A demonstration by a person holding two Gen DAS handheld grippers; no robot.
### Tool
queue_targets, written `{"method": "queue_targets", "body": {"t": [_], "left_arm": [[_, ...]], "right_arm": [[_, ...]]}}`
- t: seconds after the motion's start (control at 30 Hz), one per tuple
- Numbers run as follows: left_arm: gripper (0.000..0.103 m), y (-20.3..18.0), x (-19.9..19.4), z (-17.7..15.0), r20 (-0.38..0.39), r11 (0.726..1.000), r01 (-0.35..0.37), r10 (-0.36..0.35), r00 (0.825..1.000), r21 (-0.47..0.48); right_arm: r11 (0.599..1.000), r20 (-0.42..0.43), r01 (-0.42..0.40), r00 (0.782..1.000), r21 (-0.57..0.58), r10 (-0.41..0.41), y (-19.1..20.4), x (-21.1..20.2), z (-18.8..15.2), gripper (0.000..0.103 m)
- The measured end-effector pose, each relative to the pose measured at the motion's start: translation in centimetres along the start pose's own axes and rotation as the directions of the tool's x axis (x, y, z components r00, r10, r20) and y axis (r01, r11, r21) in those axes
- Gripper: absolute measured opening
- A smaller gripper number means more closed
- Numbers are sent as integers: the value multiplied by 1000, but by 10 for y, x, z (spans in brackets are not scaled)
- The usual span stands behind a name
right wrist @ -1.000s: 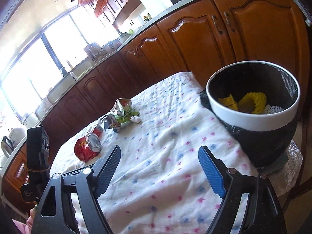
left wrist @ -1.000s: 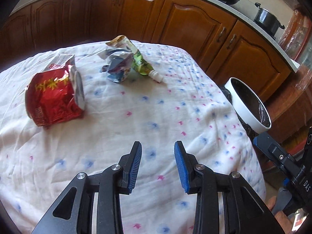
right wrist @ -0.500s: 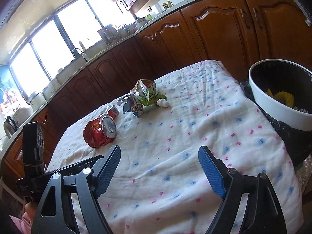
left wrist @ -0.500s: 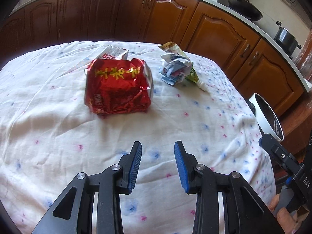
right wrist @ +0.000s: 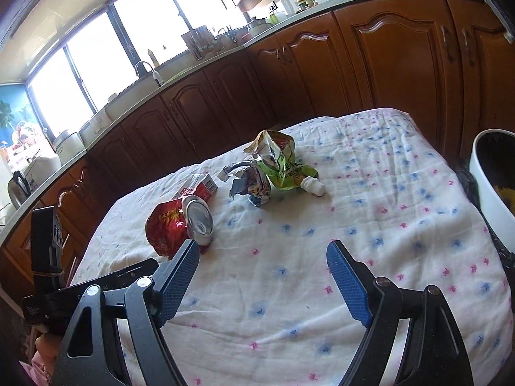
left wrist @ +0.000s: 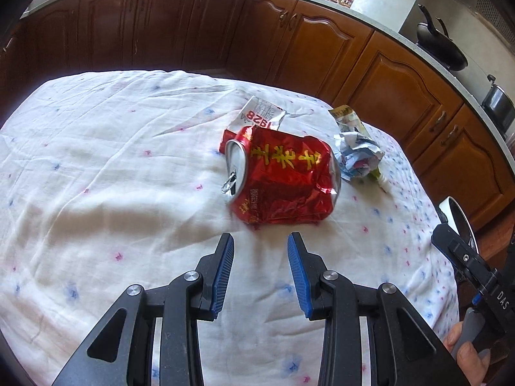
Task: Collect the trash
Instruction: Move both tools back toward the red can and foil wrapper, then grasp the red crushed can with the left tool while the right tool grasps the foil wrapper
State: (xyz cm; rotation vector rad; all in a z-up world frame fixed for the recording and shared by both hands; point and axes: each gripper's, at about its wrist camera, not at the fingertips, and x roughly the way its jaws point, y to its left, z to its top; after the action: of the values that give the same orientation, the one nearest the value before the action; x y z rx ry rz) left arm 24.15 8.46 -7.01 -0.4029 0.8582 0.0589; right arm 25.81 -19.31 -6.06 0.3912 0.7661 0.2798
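A crushed red can (left wrist: 283,177) lies on its side on the cloth-covered table (left wrist: 96,177), just ahead of my open, empty left gripper (left wrist: 260,241). Behind it lies a torn red-and-white carton (left wrist: 260,117). To its right sit a crumpled wrapper (left wrist: 357,154) and a green pouch with a white cap. In the right wrist view the can (right wrist: 173,226), carton (right wrist: 201,186), wrapper (right wrist: 251,185) and green pouch (right wrist: 283,164) lie ahead of my wide open, empty right gripper (right wrist: 262,249). The white-rimmed trash bin (right wrist: 492,189) stands at the table's right edge.
Brown kitchen cabinets (right wrist: 386,64) run behind and right of the table. The bin rim (left wrist: 458,218) shows at the right in the left wrist view, beside the right gripper's body (left wrist: 470,267). A pan and pot sit on the counter.
My left gripper has swung left and closer to the red can, which now lies centred just ahead of it. The right wrist view has turned left, so the bin slid to the right edge.
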Motion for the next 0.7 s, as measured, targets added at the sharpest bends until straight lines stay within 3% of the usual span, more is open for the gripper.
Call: {"method": "queue_targets", "body": {"t": [0.53, 0.6, 0.67, 0.7], "left_arm": [[34, 6, 33, 40, 17, 1000, -10, 10, 1000, 8], [34, 5, 39, 41, 11, 1000, -9, 9, 1000, 15], [32, 3, 42, 42, 12, 1000, -7, 7, 1000, 20], [27, 3, 42, 42, 16, 1000, -11, 11, 1000, 27]], "right_arm": [[997, -16, -12, 1000, -81, 10, 25, 75, 46, 77], [997, -20, -6, 1000, -83, 4, 25, 84, 50, 74], [996, -23, 5, 1000, -90, -8, 25, 91, 53, 61], [996, -29, 10, 1000, -94, -12, 25, 94, 54, 55]]}}
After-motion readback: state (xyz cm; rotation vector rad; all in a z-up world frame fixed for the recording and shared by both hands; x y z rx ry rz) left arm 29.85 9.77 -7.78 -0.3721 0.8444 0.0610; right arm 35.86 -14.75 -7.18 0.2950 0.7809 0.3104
